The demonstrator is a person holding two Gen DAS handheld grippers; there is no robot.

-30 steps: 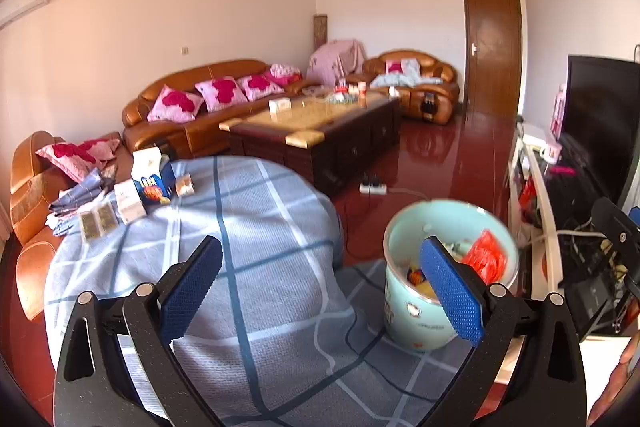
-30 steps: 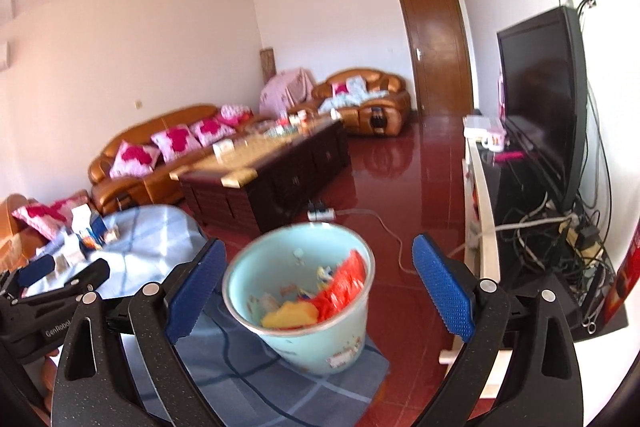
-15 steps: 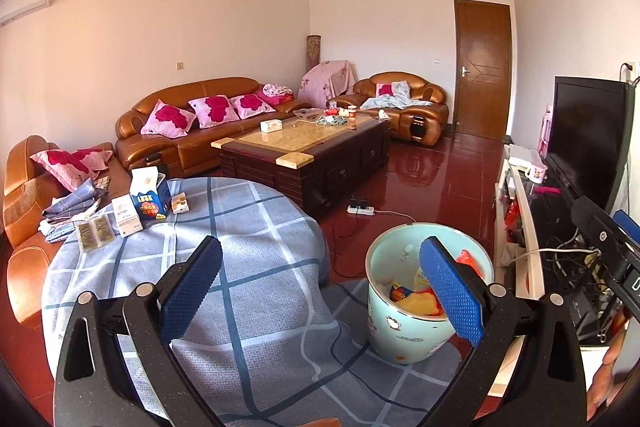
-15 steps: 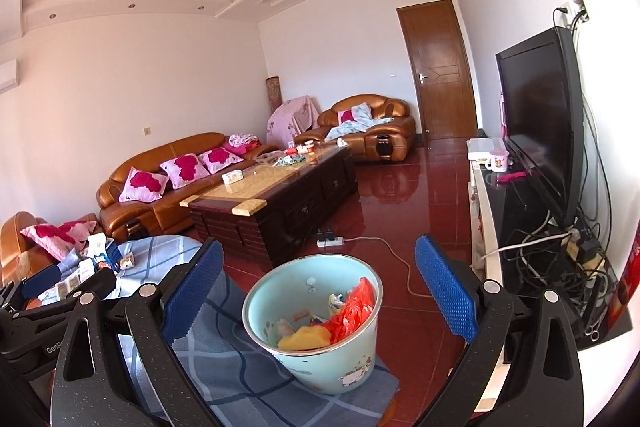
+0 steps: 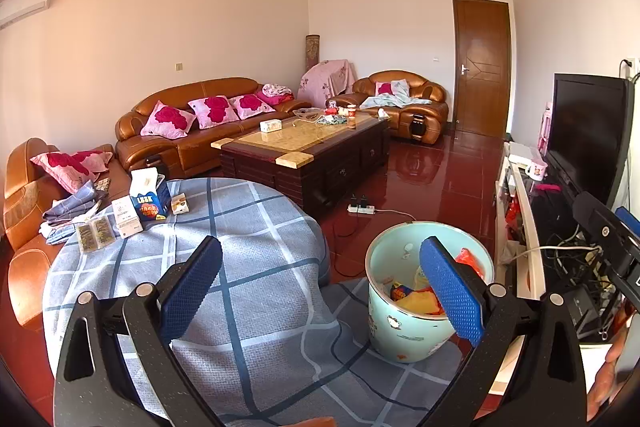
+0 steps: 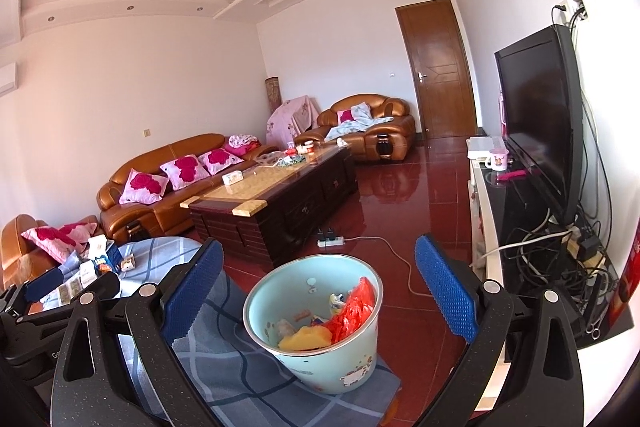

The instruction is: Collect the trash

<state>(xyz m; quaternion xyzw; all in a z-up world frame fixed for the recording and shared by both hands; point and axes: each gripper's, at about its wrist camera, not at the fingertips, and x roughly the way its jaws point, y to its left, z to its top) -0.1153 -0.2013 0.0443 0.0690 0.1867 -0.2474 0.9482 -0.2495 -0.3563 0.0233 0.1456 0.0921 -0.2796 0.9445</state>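
Trash fills the lower part of the pale blue bin [image 5: 404, 323], which stands on the checked cloth at the near right edge of the round tabletop [image 5: 248, 291]. In the left wrist view, the left gripper [image 5: 320, 283] hangs above the cloth with its jaws wide apart and nothing between them; its right pad overlaps the bin's rim only by line of sight. Yellow and red wrappers show inside the bin. At the far left edge of the tabletop sit a blue carton [image 5: 150, 201], a white box [image 5: 127, 217], a small packet [image 5: 180, 205] and 2 flat sachets [image 5: 94, 233], well apart from the bin.

In the right wrist view, the right gripper [image 6: 318, 287] hovers over the bin [image 6: 332, 359], jaws also spread and empty. A red plastic bag [image 6: 354, 311] and a yellow wrapper [image 6: 306, 339] lie inside, below the rim. The left gripper's body shows at the lower left, near the carton cluster [image 6: 102, 263].

By my reading, a drop into the bin is finished and the search for the next piece is in hand. Which of the boxes counts as trash cannot be told from here. The next move likely calls for reaching across to the far left edge, closing on 1 light item, and carrying it back over the rim without tipping the bin off the tabletop edge.
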